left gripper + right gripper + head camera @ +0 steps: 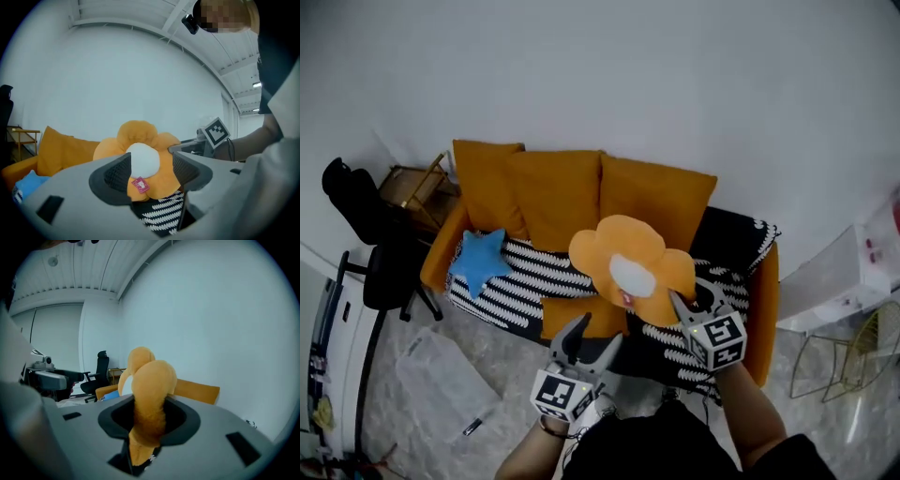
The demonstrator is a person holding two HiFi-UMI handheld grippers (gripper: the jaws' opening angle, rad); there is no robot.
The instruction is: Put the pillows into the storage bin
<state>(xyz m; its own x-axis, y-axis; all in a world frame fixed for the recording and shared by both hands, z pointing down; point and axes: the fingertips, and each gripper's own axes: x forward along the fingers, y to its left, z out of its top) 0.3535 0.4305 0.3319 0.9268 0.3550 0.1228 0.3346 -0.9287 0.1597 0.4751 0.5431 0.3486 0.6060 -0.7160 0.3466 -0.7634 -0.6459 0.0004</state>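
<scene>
Clear plastic, seemingly the storage bin (441, 375), lies on the floor (511, 361) at lower left, well apart from the sofa (764, 281), where a blue star pillow (478, 258) rests. The left tongs (589, 343) stand released, with nothing between them. An orange flower pillow (628, 267) hangs above the seat, one petal clenched in the right tongs (682, 302). Best to carry it leftward with a firm grip, lowering it inside the bin's rim before letting go.
</scene>
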